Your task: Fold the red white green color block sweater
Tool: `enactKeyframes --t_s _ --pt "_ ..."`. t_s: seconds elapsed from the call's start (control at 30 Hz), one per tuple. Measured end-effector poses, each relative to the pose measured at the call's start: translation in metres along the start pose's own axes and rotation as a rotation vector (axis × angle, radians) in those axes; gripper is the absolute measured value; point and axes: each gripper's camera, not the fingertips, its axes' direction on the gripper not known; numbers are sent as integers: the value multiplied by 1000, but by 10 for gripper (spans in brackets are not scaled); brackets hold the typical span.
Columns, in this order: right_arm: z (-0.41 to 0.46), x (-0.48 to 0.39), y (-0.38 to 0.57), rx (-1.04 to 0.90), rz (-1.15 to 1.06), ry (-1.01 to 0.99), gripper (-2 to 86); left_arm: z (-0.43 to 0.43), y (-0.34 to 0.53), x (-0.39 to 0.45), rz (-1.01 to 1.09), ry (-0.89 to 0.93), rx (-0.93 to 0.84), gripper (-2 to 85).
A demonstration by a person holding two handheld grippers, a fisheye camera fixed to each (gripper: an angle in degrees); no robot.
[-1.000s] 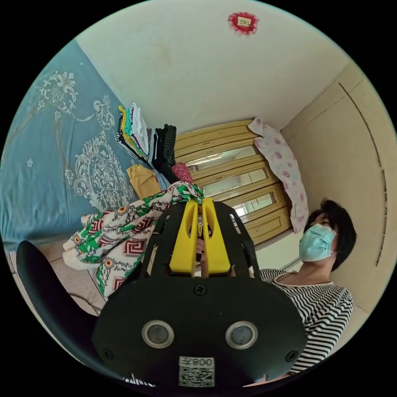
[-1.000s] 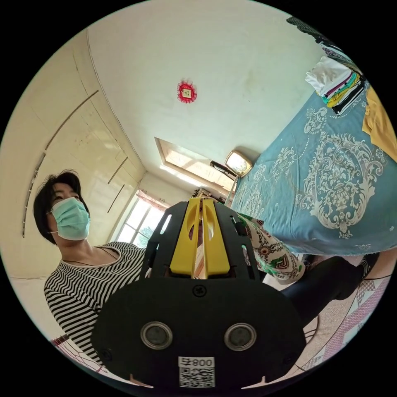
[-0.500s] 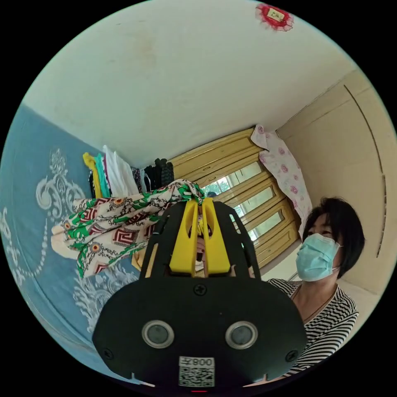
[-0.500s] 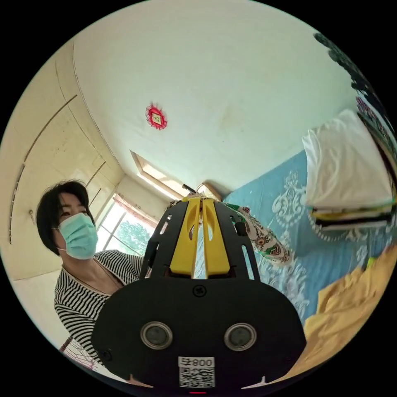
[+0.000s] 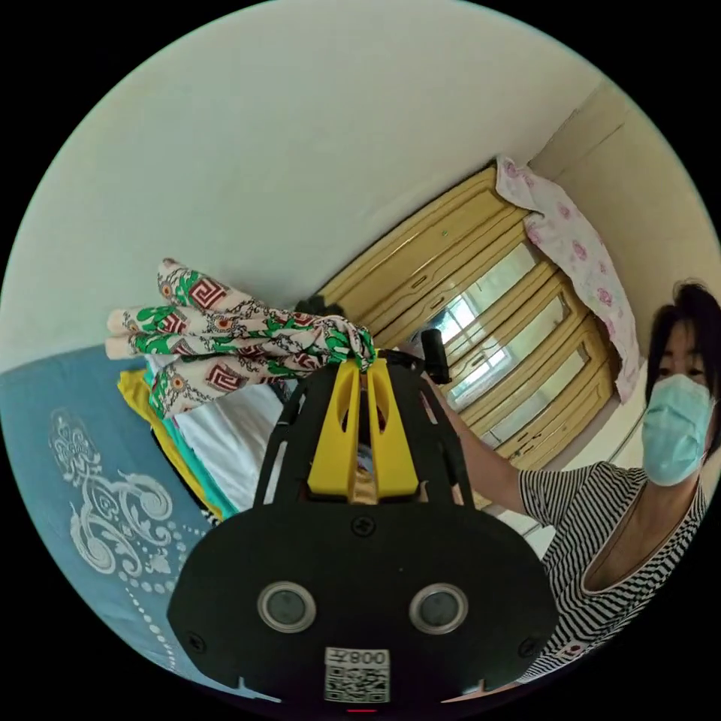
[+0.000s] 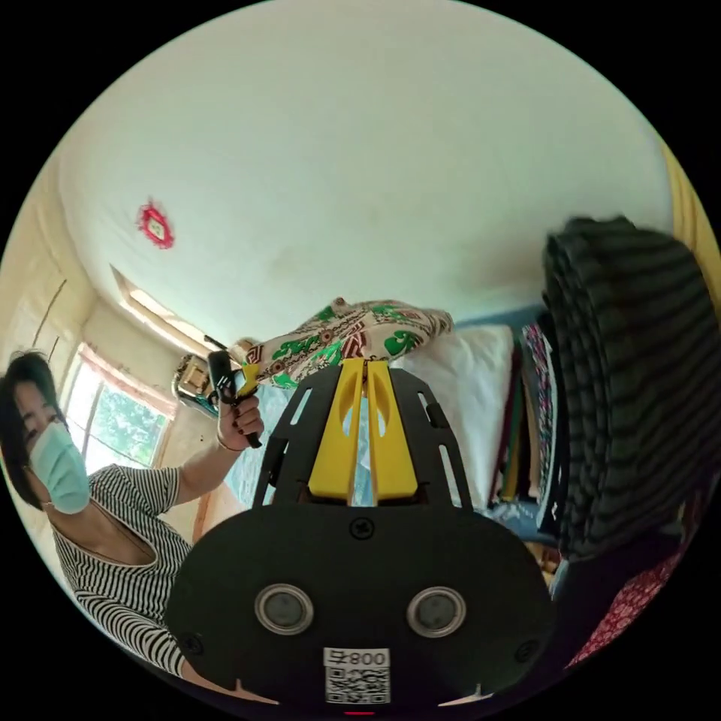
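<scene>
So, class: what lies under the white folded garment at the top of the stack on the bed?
Under the white garment lie teal and yellow folded layers, then the blue bedspread. Lower garments show as edges alone; the rest is covered.

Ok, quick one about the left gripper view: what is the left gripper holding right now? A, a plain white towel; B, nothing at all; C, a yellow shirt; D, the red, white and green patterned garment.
D: in the left gripper view the left gripper has its yellow jaws closed on a bunched end of the patterned garment, which stretches away above the stack of folded clothes.
</scene>
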Motion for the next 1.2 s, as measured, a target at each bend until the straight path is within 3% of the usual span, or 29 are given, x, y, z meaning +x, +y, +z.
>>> enactKeyframes --t_s 0.13,0.23,0.4,0.57,0.77,1.0,1.2 --pt "79 151 86 -203 255 103 2 66 44 -82 -324 -28 -168 18" --pt "112 210 130 -211 345 -14 2 67 48 -104 -461 67 -64 18" --pt "130 235 106 -203 268 -54 2 64 -40 -96 -398 1 -27 18" --pt "130 223 5 -122 131 -68 2 66 -196 -58 -206 -104 36 18" --pt "85 190 -62 -47 -12 -32 2 69 -311 2 -53 -87 83 18" --pt "65 203 36 -97 -35 -3 3 98 -277 16 -122 -7 -14 19" --pt "140 288 201 -345 208 92 3 148 -177 -25 -421 -102 -217 21"
